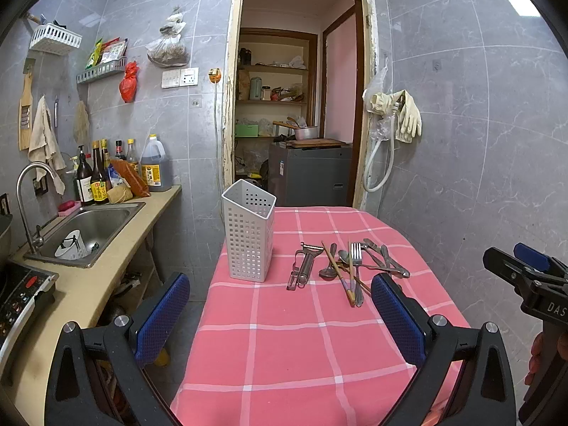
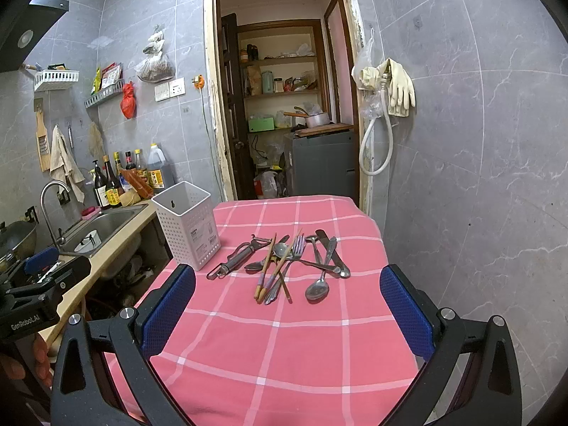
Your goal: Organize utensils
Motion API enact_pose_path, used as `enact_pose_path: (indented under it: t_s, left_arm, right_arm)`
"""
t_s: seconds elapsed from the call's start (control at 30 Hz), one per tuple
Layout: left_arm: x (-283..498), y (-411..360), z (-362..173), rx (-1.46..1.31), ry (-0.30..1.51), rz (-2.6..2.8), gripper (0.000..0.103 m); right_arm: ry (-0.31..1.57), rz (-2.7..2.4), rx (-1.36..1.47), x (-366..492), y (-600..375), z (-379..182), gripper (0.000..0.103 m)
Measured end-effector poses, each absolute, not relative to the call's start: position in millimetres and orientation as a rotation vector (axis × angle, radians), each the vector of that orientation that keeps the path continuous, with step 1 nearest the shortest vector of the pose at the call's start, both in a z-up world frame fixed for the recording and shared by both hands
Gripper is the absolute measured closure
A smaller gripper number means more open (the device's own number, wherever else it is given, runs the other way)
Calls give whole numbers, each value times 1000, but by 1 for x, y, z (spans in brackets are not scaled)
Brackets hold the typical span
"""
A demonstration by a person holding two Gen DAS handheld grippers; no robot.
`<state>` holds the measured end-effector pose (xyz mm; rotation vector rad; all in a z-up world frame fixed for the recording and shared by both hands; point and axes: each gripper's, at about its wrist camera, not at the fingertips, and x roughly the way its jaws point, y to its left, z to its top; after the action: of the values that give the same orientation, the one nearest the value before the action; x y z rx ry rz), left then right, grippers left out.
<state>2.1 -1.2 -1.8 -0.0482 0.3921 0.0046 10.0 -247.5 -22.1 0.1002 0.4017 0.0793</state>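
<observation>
Right wrist view: right claw (image 2: 287, 316) spread wide, nothing between its blue pads, hovering above the near part of the tabletop (image 2: 269, 362).
Left claw (image 1: 280, 314): likewise wide and empty — held over the tabletop's near left edge.
Utensil pile (image 2: 284, 266): straight ahead of the right claw, well clear of the pads; ahead and slightly right of the left claw.
Pile contents: peeler (image 2: 238, 255) on the left, chopsticks (image 2: 268, 269) and fork (image 2: 289, 262) crossed in the middle, spoon (image 2: 317, 289) nearest on the right.
Holder (image 2: 186, 225): white perforated caddy, upright, empty as far as can be seen, ahead-left of the right claw, just beside the peeler.
Step in hand: probably the first pick.
Doing it well: take an outlying piece — the spoon or peeler — since the crossed pieces would drag neighbours; close across the handle.
</observation>
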Motion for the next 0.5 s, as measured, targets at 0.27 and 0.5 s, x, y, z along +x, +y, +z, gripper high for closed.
enact_pose_path:
  t_s: [0.27, 0.5]
  left_arm:
    - [2, -1, -2, -47, 393, 5, 0]
    - [2, -2, -2, -47, 393, 5, 0]
  right_arm:
    - [409, 78, 106, 9, -247, -25, 1]
    - [410, 80, 106, 10, -247, -24, 1]
